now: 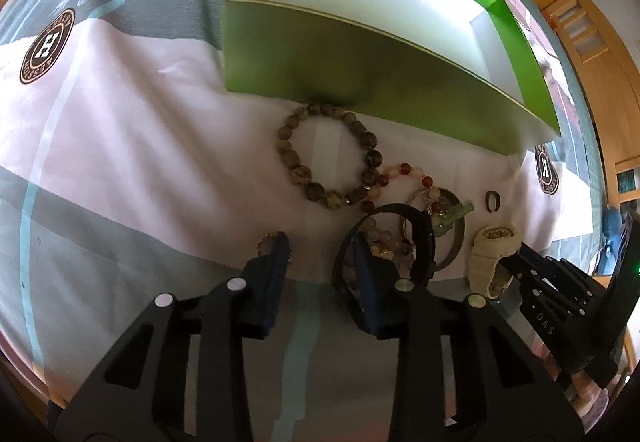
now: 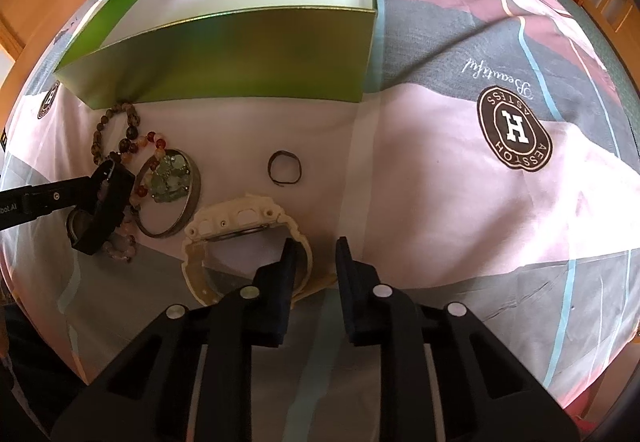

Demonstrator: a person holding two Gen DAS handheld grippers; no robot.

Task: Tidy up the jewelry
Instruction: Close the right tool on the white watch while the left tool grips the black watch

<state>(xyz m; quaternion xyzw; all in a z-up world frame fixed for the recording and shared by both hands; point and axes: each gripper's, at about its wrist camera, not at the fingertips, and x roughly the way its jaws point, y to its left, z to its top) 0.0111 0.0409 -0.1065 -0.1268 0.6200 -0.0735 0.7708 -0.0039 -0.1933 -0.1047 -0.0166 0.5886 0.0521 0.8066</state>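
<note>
Jewelry lies on a patterned bedspread [image 2: 440, 182] in front of an open green box [image 2: 240, 54] with a white inside. My left gripper [image 1: 322, 254] points down over a black watch [image 1: 420, 230]. Its right finger stands inside the strap loop, one side of the strap is between the jaws, and a wide gap shows. My right gripper [image 2: 316, 254] straddles the strap of a cream watch [image 2: 240, 214]. Its left finger is inside the loop, with a gap at the right pad. Pale pink beads [image 2: 120, 246] lie under the black watch.
A brown bead bracelet [image 1: 288, 154] touches the box's front wall [image 1: 360, 82]. Beside it lie a red-orange bead bracelet [image 1: 404, 168], a metal bangle [image 2: 192, 198] around a green stone piece [image 2: 170, 178], and a thin ring [image 2: 271, 168]. Wooden furniture surrounds the bed.
</note>
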